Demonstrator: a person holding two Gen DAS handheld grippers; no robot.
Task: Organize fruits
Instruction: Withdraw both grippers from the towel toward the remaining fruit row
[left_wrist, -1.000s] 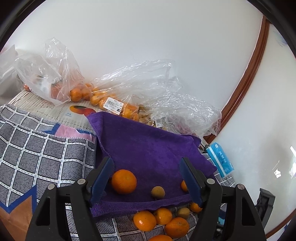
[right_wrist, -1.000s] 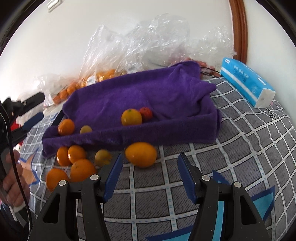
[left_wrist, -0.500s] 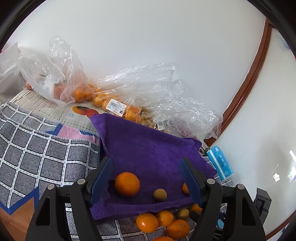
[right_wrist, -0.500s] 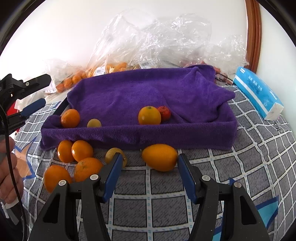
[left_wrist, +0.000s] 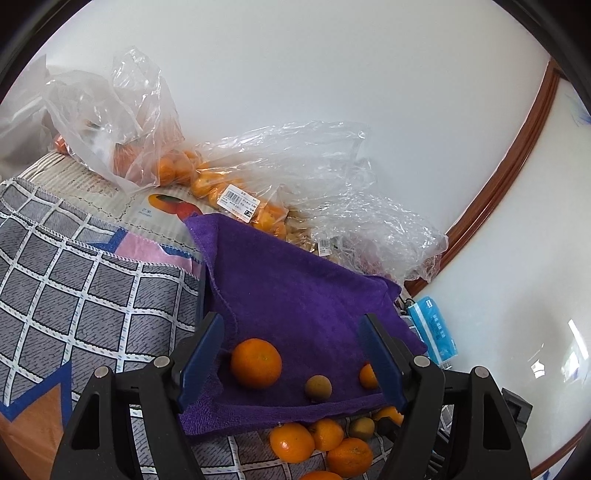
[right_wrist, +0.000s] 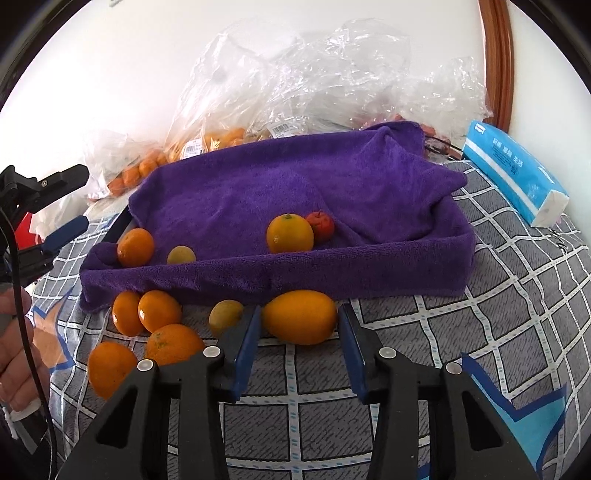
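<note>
Now right gripper (right_wrist: 299, 325) jaws just closing round the large yellow-orange citrus (right_wrist: 300, 316) on the checked cloth (right_wrist: 480, 295) before the purple-towel tray (right_wrist: 332, 273), seemingly touching; left gripper (left_wrist: 295, 354) apart, empty; lift into tray likely next.

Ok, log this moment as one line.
right gripper: closing around large yellow-orange fruit, contact unclear | left gripper: open above purple towel | fruit still on tablecloth

— That purple plush towel (right_wrist: 295, 184) looks soft and matt, doesn't it?
— Yes. The clear crinkled plastic bags (right_wrist: 314, 74) gleam, and the grey checked woven cloth (right_wrist: 498, 295) looks coarse.
</note>
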